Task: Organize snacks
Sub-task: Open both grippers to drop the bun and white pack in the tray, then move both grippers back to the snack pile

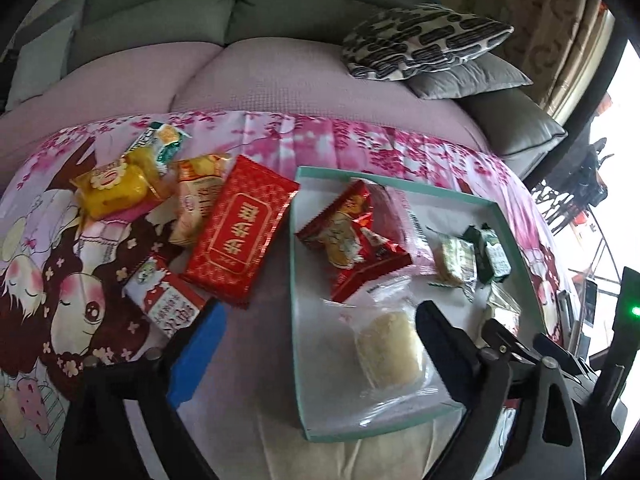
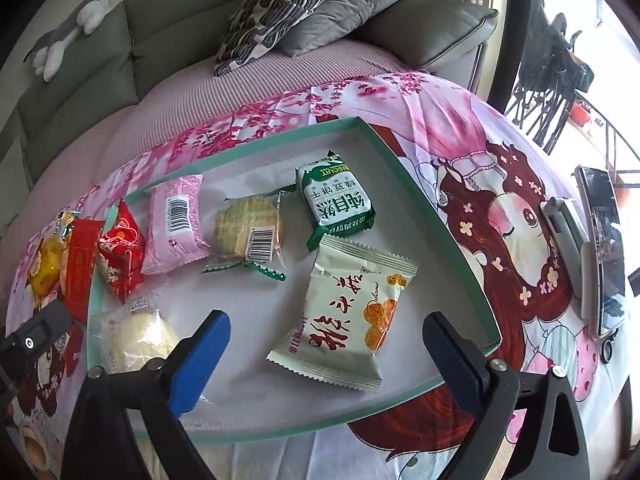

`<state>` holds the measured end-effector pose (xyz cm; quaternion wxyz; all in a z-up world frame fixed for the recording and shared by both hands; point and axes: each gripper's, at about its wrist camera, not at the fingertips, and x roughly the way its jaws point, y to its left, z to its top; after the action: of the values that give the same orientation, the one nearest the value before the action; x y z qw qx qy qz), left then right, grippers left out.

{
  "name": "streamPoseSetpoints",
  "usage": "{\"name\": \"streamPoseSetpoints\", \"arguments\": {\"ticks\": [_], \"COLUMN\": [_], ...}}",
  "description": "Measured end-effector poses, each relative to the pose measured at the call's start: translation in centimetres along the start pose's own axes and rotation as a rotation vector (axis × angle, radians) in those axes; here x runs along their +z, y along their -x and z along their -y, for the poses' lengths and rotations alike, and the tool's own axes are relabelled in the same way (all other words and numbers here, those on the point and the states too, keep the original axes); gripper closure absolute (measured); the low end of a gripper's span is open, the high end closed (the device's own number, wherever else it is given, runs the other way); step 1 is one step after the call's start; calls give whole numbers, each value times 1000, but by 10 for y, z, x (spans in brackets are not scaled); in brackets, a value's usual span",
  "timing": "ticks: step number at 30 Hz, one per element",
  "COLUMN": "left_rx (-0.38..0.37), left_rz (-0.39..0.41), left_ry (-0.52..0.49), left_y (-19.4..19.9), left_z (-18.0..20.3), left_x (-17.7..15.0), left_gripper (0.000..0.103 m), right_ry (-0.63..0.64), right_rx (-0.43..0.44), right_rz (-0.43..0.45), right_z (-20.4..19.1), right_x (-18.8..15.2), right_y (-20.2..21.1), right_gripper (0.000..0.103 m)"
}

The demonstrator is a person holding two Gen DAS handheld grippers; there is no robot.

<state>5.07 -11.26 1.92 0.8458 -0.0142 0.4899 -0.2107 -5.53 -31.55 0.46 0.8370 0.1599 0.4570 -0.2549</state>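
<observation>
Both the left gripper [image 1: 316, 344] and right gripper [image 2: 326, 354] are hovering open-fingered and empty over the tray [image 2: 440, 216], probably between placements, with the red packet [image 1: 240, 228] waiting outside.

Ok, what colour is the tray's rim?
Teal green rim around a white inside; clearest in the right wrist view.

The tray [image 2: 400, 168] is showing a mint-green rim around a white floor. Inside it, a pale green packet [image 2: 348, 316] is carrying red script and orange fruit, a green-and-white biscuit pack [image 2: 336, 200] is lying near a pink wrapper [image 2: 174, 224] with a black barcode. The cloth [image 2: 500, 184] is displaying pink blossoms and a cartoon girl with dark red hair. A red packet [image 1: 240, 228] is bearing gold lettering. A pillow [image 1: 420, 40] is wearing black-and-white blocks.
</observation>
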Motion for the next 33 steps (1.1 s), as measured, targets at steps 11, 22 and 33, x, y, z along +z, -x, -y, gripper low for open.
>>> {"name": "streamPoseSetpoints", "arguments": {"ticks": [11, 22, 33], "left_rx": [199, 333, 364], "left_rz": [1, -44, -57], "left_ry": [-38, -46, 37], "left_y": [-5, -8, 5], "left_z": [-7, -24, -70], "left_x": [-1, 4, 17], "left_gripper": [5, 5, 5], "right_ry": [27, 64, 105], "right_rx": [-4, 27, 39], "right_rz": [19, 39, 53], "right_z": [-8, -29, -54], "right_x": [-4, -10, -14], "right_y": [9, 25, 33], "right_gripper": [0, 0, 0]}}
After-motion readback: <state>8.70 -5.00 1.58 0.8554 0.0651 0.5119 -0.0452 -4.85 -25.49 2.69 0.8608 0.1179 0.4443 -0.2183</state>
